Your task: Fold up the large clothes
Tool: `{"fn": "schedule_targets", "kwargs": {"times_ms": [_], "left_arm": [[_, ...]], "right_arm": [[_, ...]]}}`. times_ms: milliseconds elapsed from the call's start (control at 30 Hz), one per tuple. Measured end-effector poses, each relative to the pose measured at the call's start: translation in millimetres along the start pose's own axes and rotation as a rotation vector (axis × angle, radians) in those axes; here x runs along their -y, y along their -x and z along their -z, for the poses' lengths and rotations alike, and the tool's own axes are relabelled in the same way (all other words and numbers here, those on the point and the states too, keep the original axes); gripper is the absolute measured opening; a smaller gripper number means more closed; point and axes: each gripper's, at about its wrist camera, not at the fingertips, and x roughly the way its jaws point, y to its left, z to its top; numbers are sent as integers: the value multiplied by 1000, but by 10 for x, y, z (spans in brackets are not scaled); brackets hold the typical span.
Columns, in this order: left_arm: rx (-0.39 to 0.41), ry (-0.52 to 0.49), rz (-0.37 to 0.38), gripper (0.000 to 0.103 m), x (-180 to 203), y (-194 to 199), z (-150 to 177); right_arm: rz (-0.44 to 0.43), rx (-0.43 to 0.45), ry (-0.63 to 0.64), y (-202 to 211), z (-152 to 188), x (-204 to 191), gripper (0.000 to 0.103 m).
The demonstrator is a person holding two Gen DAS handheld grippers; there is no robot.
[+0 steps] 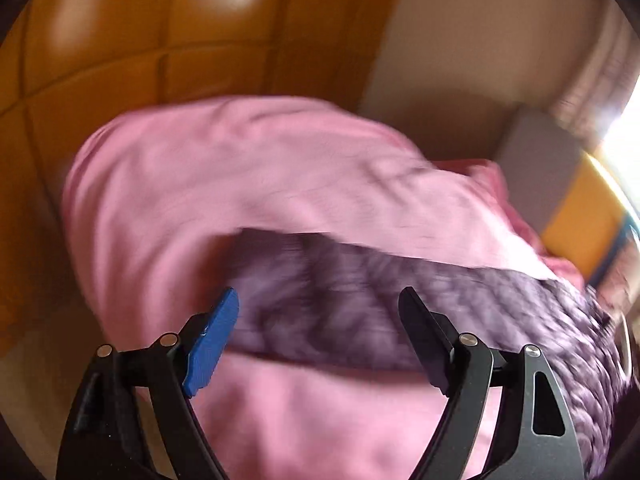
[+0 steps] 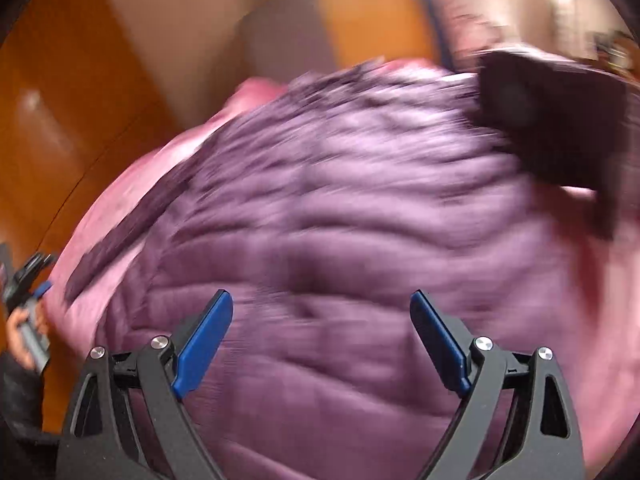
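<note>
Both views motion-blurred. Left gripper (image 1: 318, 334): jaws spread wide, nothing between the pads, hovering over the purple quilted jacket (image 1: 360, 300) that crosses the lower centre of its frame on a pink sheet (image 1: 224, 168). Right gripper (image 2: 322, 344): jaws likewise spread and empty above the jacket, which fills the frame centre. A dark patch (image 2: 552, 128) sits at upper right; identity unclear. Orange-brown floor (image 2: 60, 128) at left.

glossy orange-brown wood panelling (image 1: 120, 40), beige wall (image 1: 472, 40), grey block (image 1: 536, 168), bright window glare (image 1: 624, 136)
</note>
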Motion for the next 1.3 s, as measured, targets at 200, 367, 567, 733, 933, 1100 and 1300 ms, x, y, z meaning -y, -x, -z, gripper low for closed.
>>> {"fn": "schedule_targets", "kwargs": {"times_ms": [200, 367, 567, 733, 933, 1100, 1300], "left_arm": [[-70, -266, 279, 80, 1214, 164, 473], [-143, -528, 494, 80, 2339, 315, 1143], [-209, -796, 574, 80, 3142, 359, 1871], [-283, -810, 552, 80, 3279, 195, 2091], [-329, -757, 564, 89, 3252, -1, 2113], [-318, -768, 555, 91, 3270, 3, 2163], [-324, -761, 561, 91, 3266, -1, 2170]], "right_arm": [[242, 155, -324, 781, 117, 1405, 90], [357, 247, -460, 1098, 17, 2279, 91], [317, 247, -444, 979, -418, 2882, 98], [280, 238, -389, 783, -684, 3146, 97], [251, 145, -302, 649, -789, 3131, 17], [301, 181, -249, 1055, -790, 2900, 5], [506, 175, -338, 1608, -620, 3143, 3]]}}
